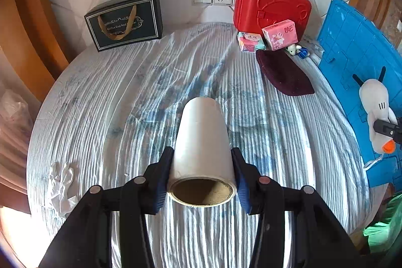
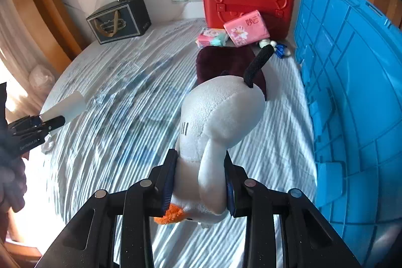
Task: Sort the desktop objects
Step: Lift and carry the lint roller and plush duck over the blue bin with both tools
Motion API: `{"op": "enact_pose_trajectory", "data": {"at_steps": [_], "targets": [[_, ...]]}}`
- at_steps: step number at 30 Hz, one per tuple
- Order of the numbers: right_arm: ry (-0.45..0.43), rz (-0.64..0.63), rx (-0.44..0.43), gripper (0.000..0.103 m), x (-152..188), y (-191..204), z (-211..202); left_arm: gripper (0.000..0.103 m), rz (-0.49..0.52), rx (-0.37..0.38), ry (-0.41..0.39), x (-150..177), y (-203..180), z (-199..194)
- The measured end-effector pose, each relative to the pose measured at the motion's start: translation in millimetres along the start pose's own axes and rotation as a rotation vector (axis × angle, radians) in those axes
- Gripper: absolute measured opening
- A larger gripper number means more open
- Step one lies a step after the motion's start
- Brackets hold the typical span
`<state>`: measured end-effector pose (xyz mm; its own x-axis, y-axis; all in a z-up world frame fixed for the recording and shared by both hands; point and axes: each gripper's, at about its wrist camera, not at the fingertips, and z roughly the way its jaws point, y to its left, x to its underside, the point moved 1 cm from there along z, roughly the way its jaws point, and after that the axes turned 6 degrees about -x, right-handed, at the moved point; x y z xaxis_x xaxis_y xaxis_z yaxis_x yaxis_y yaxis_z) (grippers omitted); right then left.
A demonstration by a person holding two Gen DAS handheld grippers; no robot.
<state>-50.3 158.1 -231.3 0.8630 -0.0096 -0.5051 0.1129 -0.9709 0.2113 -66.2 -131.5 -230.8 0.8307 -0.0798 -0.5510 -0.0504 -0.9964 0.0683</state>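
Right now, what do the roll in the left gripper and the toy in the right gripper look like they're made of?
The roll looks like smooth white film or paper wound on a brown cardboard core, seen at its open end. The toy looks like soft white plush with a fuzzy nap, an orange fleecy beak and black fabric ears; it dents where the right gripper squeezes it.

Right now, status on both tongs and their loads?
Left tongs clamp white film roll. Right tongs clamp white plush toy. Blue plastic crate at right; nothing blocking.
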Motion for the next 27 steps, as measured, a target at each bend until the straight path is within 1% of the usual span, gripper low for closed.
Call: {"op": "enact_pose_trajectory", "data": {"at_steps": [6, 9, 12, 20, 27], "targets": [[-0.010, -0.062, -0.004, 0.032, 15, 12, -26, 0.045, -0.003, -0.027, -0.035, 6, -10, -36], [-0.007, -0.083, -0.017, 0.033, 22, 16, -36, 0.045, -0.017, -0.035, -0.042, 9, -16, -53], [-0.018, -0.104, -0.034, 0.033, 25, 20, -50, 0.045, -0.011, -0.039, -0.068, 8, -27, -73], [-0.095, -0.172, -0.083, 0.033, 17, 27, -98, 0.045, -0.011, -0.028, -0.162, -9, -62, -130], [-0.174, -0.214, -0.109, 0.033, 7, 18, -139, 0.045, -0.008, -0.004, -0.235, -24, -95, -168]]}}
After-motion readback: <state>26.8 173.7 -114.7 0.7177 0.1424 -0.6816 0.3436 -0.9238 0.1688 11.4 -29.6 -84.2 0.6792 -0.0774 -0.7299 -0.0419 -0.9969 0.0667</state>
